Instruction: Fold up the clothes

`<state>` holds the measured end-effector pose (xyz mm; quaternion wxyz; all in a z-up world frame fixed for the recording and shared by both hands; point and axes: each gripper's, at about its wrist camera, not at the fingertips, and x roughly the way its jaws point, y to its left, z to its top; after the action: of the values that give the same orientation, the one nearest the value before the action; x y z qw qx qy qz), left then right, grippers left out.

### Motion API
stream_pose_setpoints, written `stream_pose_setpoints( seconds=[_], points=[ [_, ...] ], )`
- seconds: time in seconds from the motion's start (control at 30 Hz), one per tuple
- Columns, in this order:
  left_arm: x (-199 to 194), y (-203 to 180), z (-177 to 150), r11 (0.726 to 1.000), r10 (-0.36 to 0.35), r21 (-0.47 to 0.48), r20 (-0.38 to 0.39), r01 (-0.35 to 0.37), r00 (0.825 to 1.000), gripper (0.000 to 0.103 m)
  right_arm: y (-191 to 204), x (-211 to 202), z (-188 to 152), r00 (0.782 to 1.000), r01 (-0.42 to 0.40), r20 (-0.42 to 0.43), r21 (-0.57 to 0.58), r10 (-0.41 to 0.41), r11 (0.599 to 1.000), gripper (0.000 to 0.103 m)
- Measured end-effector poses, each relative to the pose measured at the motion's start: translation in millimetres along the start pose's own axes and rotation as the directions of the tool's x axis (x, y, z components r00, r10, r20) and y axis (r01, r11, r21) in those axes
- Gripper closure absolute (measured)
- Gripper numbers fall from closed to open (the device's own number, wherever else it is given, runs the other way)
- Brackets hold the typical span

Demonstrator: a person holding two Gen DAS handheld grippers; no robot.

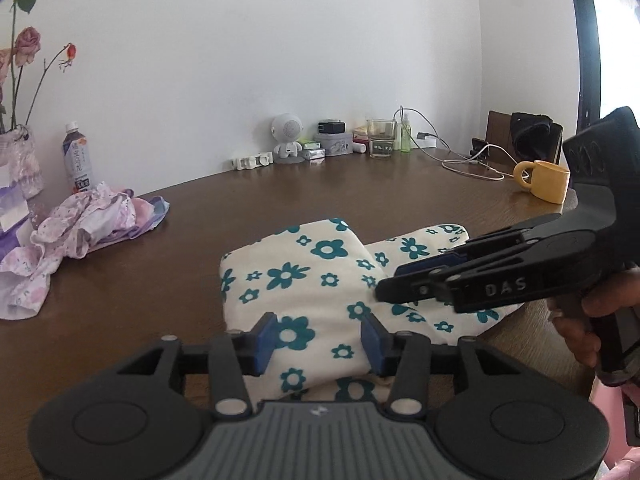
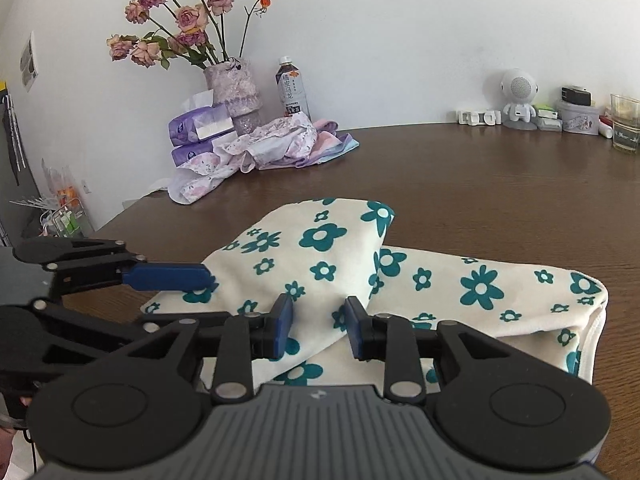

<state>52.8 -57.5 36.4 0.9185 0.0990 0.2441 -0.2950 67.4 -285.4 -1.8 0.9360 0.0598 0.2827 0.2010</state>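
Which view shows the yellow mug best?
The left wrist view: the yellow mug sits whole and unobstructed near the wooden table's right edge, handle facing left. The right wrist view does not show it at all.

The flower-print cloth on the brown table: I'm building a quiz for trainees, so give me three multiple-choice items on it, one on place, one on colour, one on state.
1. Where does the yellow ceramic mug stand? A far right of the table B on the cloth C beside the vase
2. The cream cloth's flowers are: A red B teal C black
3. The cloth lies: A spread flat B hanging C folded over

A: it stands by the table's right edge. B: every bloom is teal. C: one layer overlaps another.
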Motion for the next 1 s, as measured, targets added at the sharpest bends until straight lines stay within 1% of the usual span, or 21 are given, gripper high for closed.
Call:
stream_pose_setpoints(
  seconds=[0.07, 0.1, 0.13, 0.17, 0.23, 0.3, 0.37, 0.4, 0.43, 0.47, 0.5, 0.53, 0.6, 0.63, 0.67, 0.77, 0.9, 0.97, 1.0],
  points=[
    [-9, 10, -3, 1.0, 0.023, -0.01, 0.002, -0.023, 1.0, 0.054, -1, -13, -2, 1.0, -0.019, 0.019, 0.003, 0.019, 1.0, 0.073],
    [-13, 17, -4, 1.0, 0.016, -0.023, -0.002, -0.016, 1.0, 0.052, 1, -21, -3, 0.999, -0.033, 0.028, -0.001, 0.033, 0.999, 0.073],
    [-16, 21, -6, 1.0, -0.004, -0.026, -0.008, 0.004, 1.0, 0.052, 3, -29, -4, 0.998, -0.053, 0.034, -0.008, 0.053, 0.999, 0.071],
    [-19, 25, -9, 0.999, -0.026, -0.028, -0.013, 0.026, 1.0, 0.052, 8, -36, -7, 0.997, -0.073, 0.033, -0.024, 0.074, 0.997, 0.068],
    [-23, 29, -13, 0.998, -0.058, -0.021, -0.025, 0.057, 0.998, 0.049, 21, -47, -12, 0.993, -0.115, 0.028, -0.06, 0.116, 0.992, 0.052],
    [-20, 25, -17, 0.999, -0.051, 0.009, -0.045, 0.051, 0.998, 0.049, 34, -48, -18, 0.993, -0.117, 0.0, -0.116, 0.118, 0.986, 0.051],
    [-13, 21, -19, 0.999, -0.034, 0.03, -0.062, 0.035, 0.998, 0.049, 42, -35, -23, 0.997, -0.071, -0.046, -0.154, 0.065, 0.986, 0.051],
    [-9, 19, -20, 0.999, -0.023, 0.041, -0.07, 0.026, 0.997, 0.049, 43, -28, -24, 0.997, -0.046, -0.065, -0.154, 0.036, 0.987, 0.055],
    [-5, 17, -20, 0.999, -0.004, 0.044, -0.078, 0.007, 0.997, 0.049, 41, -22, -23, 0.997, -0.034, -0.071, -0.141, 0.024, 0.989, 0.059],
    [-1, 17, -21, 0.999, 0.002, 0.041, -0.082, 0.002, 0.997, 0.05, 39, -17, -23, 0.997, -0.027, -0.074, -0.124, 0.018, 0.992, 0.069],
    [0, 16, -21, 0.999, -0.01, 0.035, -0.082, 0.013, 0.997, 0.059, 38, -16, -21, 0.997, -0.028, -0.068, -0.108, 0.021, 0.994, 0.081],
    [1, 16, -20, 0.999, -0.023, 0.029, -0.08, 0.026, 0.996, 0.072, 39, -18, -19, 0.998, -0.026, -0.054, -0.107, 0.021, 0.994, 0.089],
    [3, 13, -20, 0.999, -0.03, 0.037, -0.083, 0.033, 0.996, 0.081, 42, -21, -18, 0.999, -0.004, -0.044, -0.135, -0.002, 0.991, 0.091],
    [5, 12, -21, 0.999, -0.023, 0.046, -0.088, 0.027, 0.996, 0.09, 44, -22, -17, 0.999, 0.009, -0.04, -0.15, -0.015, 0.989, 0.091],
    [6, 11, -22, 0.998, -0.014, 0.055, -0.094, 0.02, 0.995, 0.095, 43, -21, -19, 0.998, 0.017, -0.049, -0.151, -0.024, 0.988, 0.092],
    [8, 14, -23, 0.998, -0.023, 0.063, -0.1, 0.029, 0.995, 0.096, 36, -15, -28, 0.995, 0.033, -0.085, -0.135, -0.045, 0.99, 0.094],
    [7, 12, -23, 0.997, -0.022, 0.078, -0.1, 0.029, 0.995, 0.096, 30, -14, -31, 0.996, 0.025, -0.088, -0.095, -0.033, 0.995, 0.094],
    [4, 13, -22, 0.997, -0.022, 0.069, -0.092, 0.028, 0.996, 0.094, 29, -15, -31, 0.996, 0.028, -0.082, -0.089, -0.035, 0.996, 0.094],
    [2, 12, -21, 0.997, -0.018, 0.068, -0.086, 0.024, 0.996, 0.09, 28, -17, -30, 0.997, 0.027, -0.075, -0.081, -0.033, 0.996, 0.093]
  ],
)
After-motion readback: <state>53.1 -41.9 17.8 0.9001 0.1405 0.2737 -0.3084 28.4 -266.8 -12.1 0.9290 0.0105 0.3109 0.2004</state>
